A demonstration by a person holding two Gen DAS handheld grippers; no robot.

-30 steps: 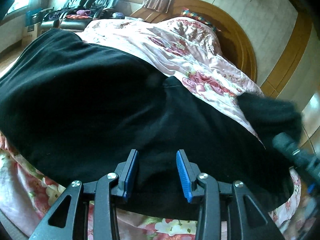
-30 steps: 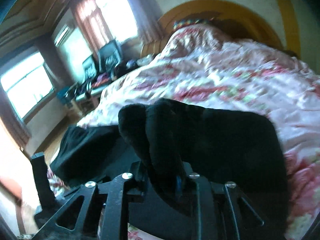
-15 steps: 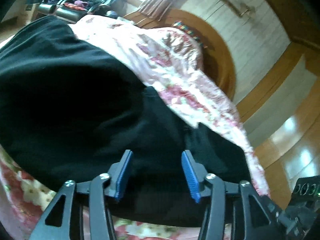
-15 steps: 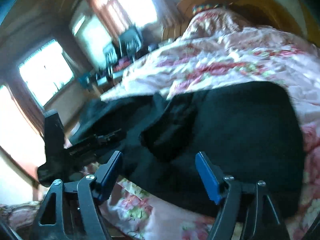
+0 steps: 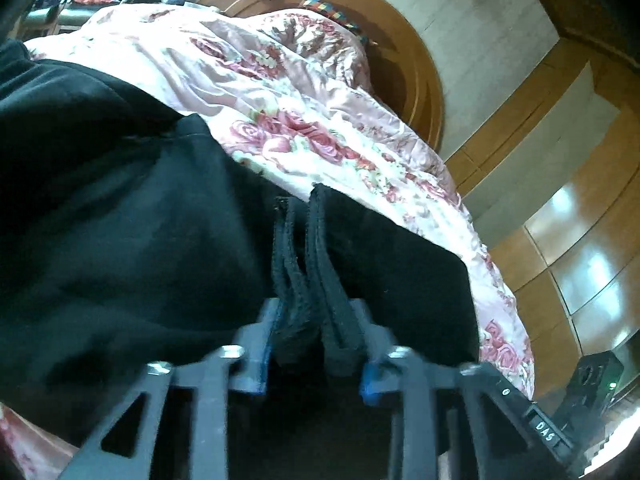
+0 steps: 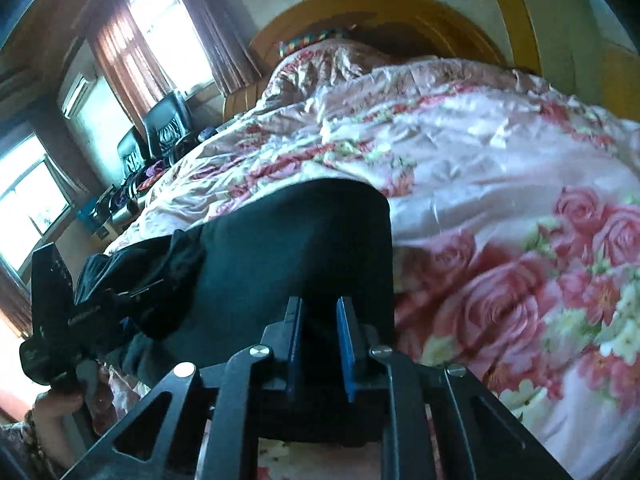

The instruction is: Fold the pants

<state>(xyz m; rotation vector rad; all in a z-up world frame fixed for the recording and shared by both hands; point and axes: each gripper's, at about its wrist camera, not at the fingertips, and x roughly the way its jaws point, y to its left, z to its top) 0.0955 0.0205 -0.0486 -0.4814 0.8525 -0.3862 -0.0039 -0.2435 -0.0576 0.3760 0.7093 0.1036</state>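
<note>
Across the bed, a glossy pink satin quilt printed with red roses [image 6: 500,184], rumpled into soft folds, backed by a rounded orange-brown wooden headboard [image 6: 384,4]. Against that headboard, a multicoloured striped cushion edge [image 5: 332,10]. Further off, black leather armchairs [image 6: 166,124] beside bright windows with reddish-brown curtains [image 6: 116,52], plus pale panelled wardrobe doors framed in honey-coloured wood [image 5: 568,128].

We are in a home bedroom. A bed [image 6: 500,168] fills most of both views, covered with a shiny pink quilt [image 5: 288,92] printed with roses, and behind it rises a rounded wooden headboard [image 6: 384,8]. We see curtained windows [image 6: 160,20] letting in daylight, an air conditioner [image 6: 78,90] high on the wall, black armchairs [image 6: 160,124] beside the bed, and wood-trimmed wall panels [image 5: 532,92].
</note>
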